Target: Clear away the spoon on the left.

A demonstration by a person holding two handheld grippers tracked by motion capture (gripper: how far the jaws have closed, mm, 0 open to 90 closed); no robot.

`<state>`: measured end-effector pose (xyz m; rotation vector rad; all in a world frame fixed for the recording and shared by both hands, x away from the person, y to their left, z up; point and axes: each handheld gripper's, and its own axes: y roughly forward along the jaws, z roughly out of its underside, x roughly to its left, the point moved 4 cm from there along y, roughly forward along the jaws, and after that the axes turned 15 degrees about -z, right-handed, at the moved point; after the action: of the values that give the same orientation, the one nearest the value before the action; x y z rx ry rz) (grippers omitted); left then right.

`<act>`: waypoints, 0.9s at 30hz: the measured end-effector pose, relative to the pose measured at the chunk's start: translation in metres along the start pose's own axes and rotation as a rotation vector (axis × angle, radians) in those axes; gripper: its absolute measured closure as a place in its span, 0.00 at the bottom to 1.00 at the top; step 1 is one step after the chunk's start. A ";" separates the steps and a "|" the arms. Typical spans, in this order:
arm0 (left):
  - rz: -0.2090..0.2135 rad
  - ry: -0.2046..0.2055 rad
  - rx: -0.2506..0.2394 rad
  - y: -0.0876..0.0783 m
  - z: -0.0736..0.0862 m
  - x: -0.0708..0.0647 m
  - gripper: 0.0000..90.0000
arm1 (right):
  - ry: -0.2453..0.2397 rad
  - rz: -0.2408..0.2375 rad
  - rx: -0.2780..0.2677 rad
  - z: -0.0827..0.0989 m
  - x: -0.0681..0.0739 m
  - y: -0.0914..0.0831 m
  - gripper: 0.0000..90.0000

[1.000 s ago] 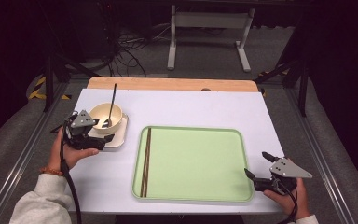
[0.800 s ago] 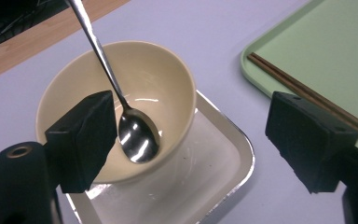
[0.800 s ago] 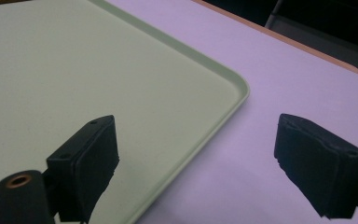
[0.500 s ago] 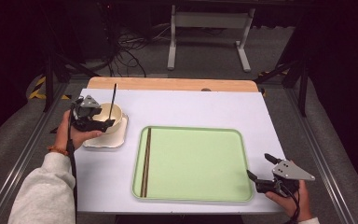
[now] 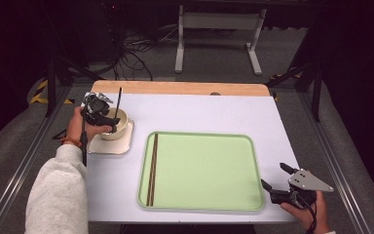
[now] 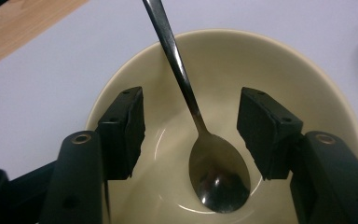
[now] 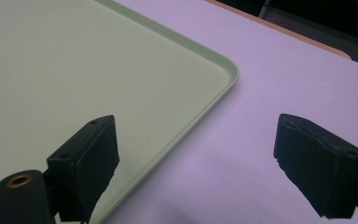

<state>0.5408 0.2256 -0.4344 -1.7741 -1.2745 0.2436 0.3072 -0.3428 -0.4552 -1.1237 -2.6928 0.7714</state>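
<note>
One spoon, nearly caught.
Your left gripper (image 6: pixel 191 135) has slid over the bowl (image 6: pixel 261 60); jaws narrowing around the spoon (image 6: pixel 214 172), not yet pinching. Right gripper (image 7: pixel 205 163) gapes, empty.

steel spoon (image 6: pixel 219 175) leaning in cream bowl (image 6: pixel 307 93)

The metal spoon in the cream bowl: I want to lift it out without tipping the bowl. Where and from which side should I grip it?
Grip the metal spoon on its thin handle just above its head, coming from above with a jaw on each side. The handle leans on the rim of the cream bowl, standing clear of the wall. The left gripper already straddles it, jaws just closing, pads not yet touching.
</note>
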 end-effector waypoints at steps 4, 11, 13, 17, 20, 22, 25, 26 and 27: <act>0.001 0.006 0.033 0.010 -0.002 -0.001 0.54 | 0.007 0.007 0.009 0.003 0.001 -0.002 0.16; 0.001 0.009 0.044 0.019 -0.004 0.001 0.79 | 0.021 0.020 0.010 0.007 0.001 -0.007 0.16; 0.006 0.000 0.041 0.019 -0.005 0.001 0.84 | 0.023 0.022 0.013 0.008 0.002 -0.008 0.16; 0.025 -0.022 0.019 0.020 -0.005 0.001 0.95 | 0.024 0.026 0.015 0.010 0.003 -0.010 0.16; 0.031 -0.016 0.022 0.020 -0.005 0.000 0.95 | 0.027 0.029 0.013 0.010 0.002 -0.012 0.16; 0.031 -0.009 0.022 0.020 -0.005 0.000 0.96 | 0.025 0.032 0.011 0.010 0.002 -0.013 0.16; 0.030 -0.011 0.015 0.017 -0.005 0.000 0.96 | 0.026 0.033 0.012 0.010 0.002 -0.013 0.16; 0.023 -0.010 0.010 0.017 -0.005 0.001 0.96 | 0.023 0.032 0.010 0.010 0.002 -0.013 0.16; 0.025 -0.015 0.010 0.015 -0.005 0.001 0.96 | 0.023 0.033 0.011 0.010 0.002 -0.013 0.16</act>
<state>0.5542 0.2232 -0.4426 -1.7840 -1.2609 0.2774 0.2944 -0.3533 -0.4576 -1.1694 -2.6547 0.7728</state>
